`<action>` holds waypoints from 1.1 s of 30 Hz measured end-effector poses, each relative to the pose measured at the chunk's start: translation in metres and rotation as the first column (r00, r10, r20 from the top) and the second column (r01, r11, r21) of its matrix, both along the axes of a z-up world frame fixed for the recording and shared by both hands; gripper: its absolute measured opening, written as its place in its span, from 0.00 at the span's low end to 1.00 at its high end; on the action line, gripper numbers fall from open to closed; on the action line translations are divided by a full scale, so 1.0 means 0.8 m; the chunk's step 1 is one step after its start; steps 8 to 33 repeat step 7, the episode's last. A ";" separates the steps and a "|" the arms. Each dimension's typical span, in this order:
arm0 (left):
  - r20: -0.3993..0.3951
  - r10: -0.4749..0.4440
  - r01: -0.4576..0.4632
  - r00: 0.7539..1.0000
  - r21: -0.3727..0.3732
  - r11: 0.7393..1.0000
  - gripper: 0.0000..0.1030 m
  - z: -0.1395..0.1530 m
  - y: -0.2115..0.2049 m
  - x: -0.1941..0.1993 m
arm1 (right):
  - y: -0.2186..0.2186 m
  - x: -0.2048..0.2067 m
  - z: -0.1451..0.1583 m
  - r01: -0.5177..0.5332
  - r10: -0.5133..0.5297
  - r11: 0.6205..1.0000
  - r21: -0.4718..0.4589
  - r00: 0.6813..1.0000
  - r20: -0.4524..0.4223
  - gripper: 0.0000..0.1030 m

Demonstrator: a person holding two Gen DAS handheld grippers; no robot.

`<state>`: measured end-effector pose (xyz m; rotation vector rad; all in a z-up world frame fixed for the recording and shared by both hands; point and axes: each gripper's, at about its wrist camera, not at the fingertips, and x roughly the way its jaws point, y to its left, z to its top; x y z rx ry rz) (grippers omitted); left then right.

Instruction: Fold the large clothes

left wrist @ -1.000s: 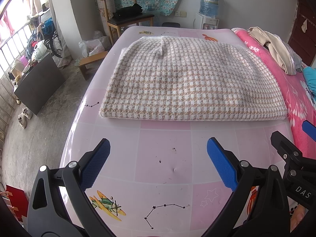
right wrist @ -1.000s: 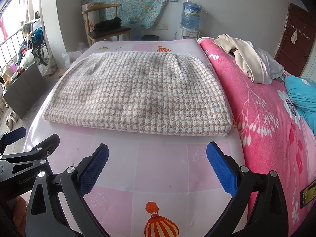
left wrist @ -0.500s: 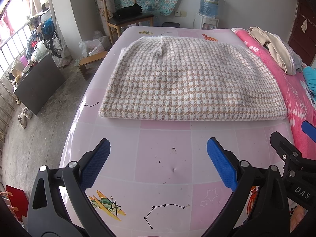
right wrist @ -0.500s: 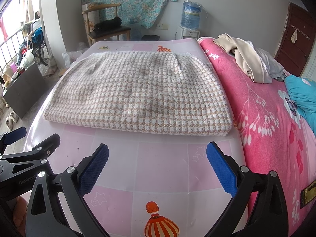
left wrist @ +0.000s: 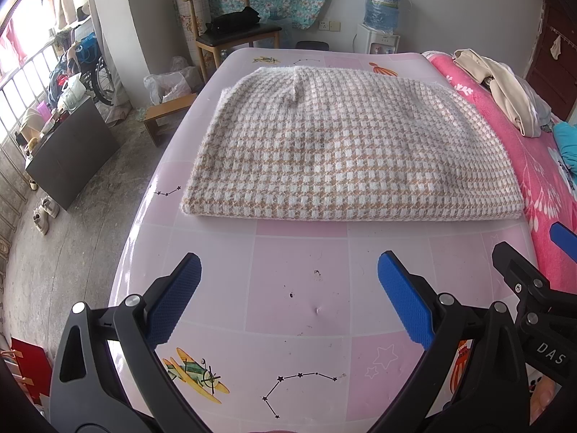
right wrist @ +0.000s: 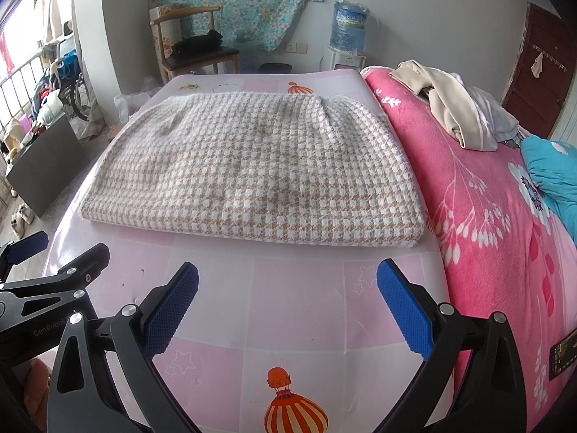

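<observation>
the bed (left wrist: 299, 281) fills most of both views, its near part covered by a pink sheet printed with planes, balloons and star lines. a bright pink flowered blanket (right wrist: 479, 195) covers its right side.

the garment (left wrist: 349, 151), a thick knit in a white and tan check, lies folded into a broad flat rectangle on the pink sheet, its near fold edge straight across and its right edge just beside the blanket. nothing touches it.

on the blanket, well apart from the garment, sits a heap of beige clothes (right wrist: 447, 108), with a teal cloth (right wrist: 551, 173) at the right edge.

beyond the bed stand a wooden chair (left wrist: 230, 32) with a black bundle on its seat, and a water bottle (right wrist: 349, 29) on a white dispenser against the wall. a flowered teal cloth (right wrist: 238, 3) hangs behind them.

the left gripper (left wrist: 288, 299) hovers over bare sheet, short of the garment's near edge, jaws wide and holding nothing. the right gripper (right wrist: 288, 299) hovers beside it, also short of the fold edge, jaws wide and empty. each shows at the edge of the other's view.

small dark specks (left wrist: 317, 274) dot the sheet between the left gripper's fingers.
</observation>
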<state>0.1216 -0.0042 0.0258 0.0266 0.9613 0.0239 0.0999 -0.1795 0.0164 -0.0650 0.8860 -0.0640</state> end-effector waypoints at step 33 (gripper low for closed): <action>0.000 0.000 0.000 1.000 0.001 1.000 0.92 0.001 0.000 0.000 | 0.000 0.000 0.000 0.000 0.000 1.000 -0.001 1.000 -0.001 0.94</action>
